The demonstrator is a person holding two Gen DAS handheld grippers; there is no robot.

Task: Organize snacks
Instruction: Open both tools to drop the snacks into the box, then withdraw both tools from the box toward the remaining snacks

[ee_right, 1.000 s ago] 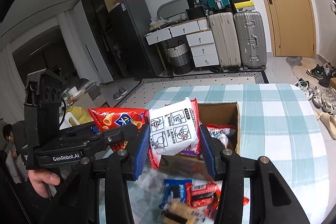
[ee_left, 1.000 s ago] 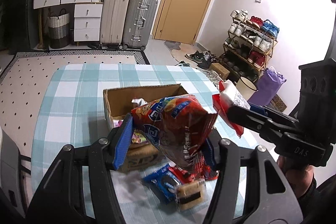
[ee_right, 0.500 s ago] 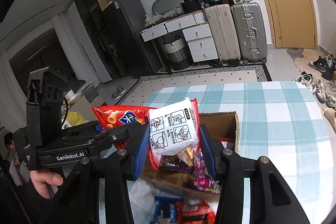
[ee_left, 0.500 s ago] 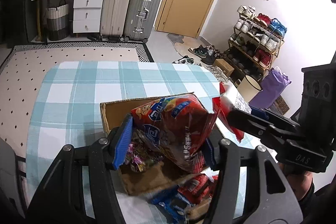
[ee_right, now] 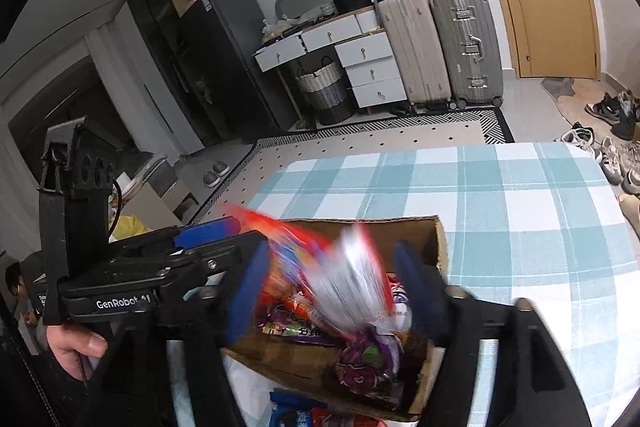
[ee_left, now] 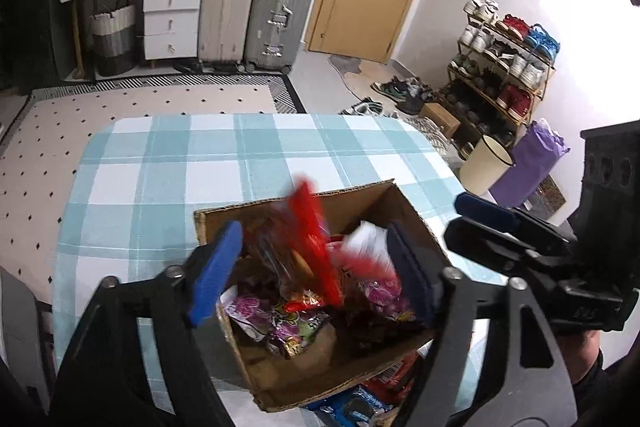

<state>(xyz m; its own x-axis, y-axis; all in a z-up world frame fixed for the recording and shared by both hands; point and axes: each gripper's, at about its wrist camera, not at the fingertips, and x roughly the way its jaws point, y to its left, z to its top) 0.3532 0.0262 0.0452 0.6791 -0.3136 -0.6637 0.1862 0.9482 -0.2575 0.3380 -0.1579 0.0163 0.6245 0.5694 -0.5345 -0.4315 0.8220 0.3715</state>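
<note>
An open cardboard box (ee_left: 412, 223) (ee_right: 438, 239) stands on the checked table, holding several snack packets. My left gripper (ee_left: 312, 267) is open above the box; the red chip bag (ee_left: 312, 239) is a blur falling into it between the fingers. My right gripper (ee_right: 334, 287) is open over the box, and the white and red packet (ee_right: 356, 287) is a blur dropping between its fingers. Each gripper shows in the other's view, the right one (ee_left: 500, 223) and the left one (ee_right: 192, 243).
More packets, blue and red (ee_left: 356, 403) (ee_right: 292, 415), lie on the blue checked tablecloth (ee_left: 168, 171) in front of the box. Suitcases, drawers and a shoe rack (ee_left: 504, 67) stand on the floor beyond the table.
Both grippers moved forward over the box and opened. The red chip bag and the white packet left their jaws and are falling into the box.
</note>
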